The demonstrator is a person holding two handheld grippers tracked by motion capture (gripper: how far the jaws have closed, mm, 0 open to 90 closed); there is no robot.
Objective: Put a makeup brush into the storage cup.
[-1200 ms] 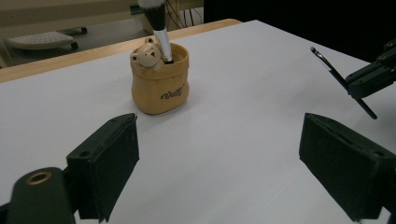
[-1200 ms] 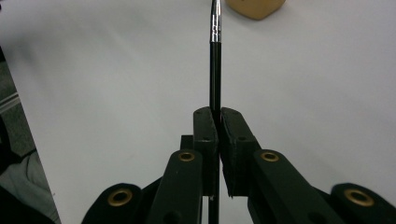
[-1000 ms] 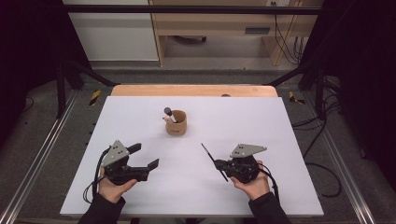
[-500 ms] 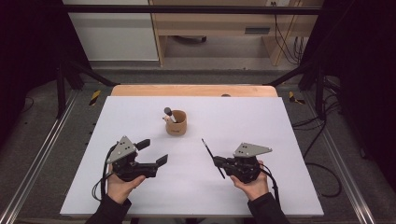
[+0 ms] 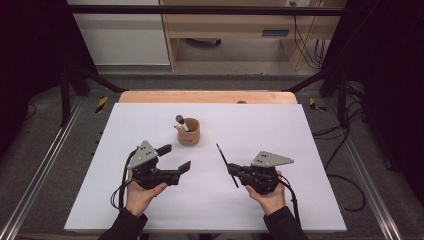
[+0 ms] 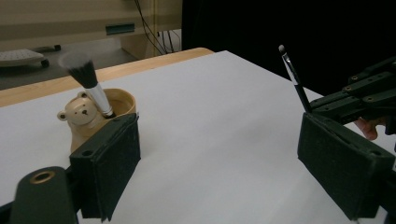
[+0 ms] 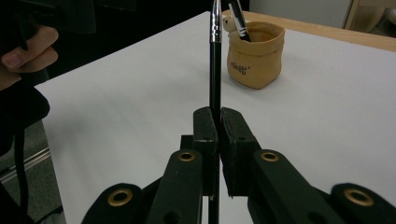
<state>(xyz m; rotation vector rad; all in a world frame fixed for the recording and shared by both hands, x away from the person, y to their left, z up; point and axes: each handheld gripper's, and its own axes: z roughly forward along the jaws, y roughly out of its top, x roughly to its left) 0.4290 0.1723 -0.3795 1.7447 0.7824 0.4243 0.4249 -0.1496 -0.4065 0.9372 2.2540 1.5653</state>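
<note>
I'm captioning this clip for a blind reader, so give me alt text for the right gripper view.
The right gripper has its black jaws shut on a thin black-handled makeup brush, pointing toward a tan bear-shaped cup with another brush in it, on a white table. A hand shows at left.

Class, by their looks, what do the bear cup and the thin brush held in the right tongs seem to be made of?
Bear cup: probably glazed ceramic or resin, tan, smooth, faintly glossy. Thin brush: glossy black handle, wood or plastic, with a shiny silver ferrule, likely metal.
</note>
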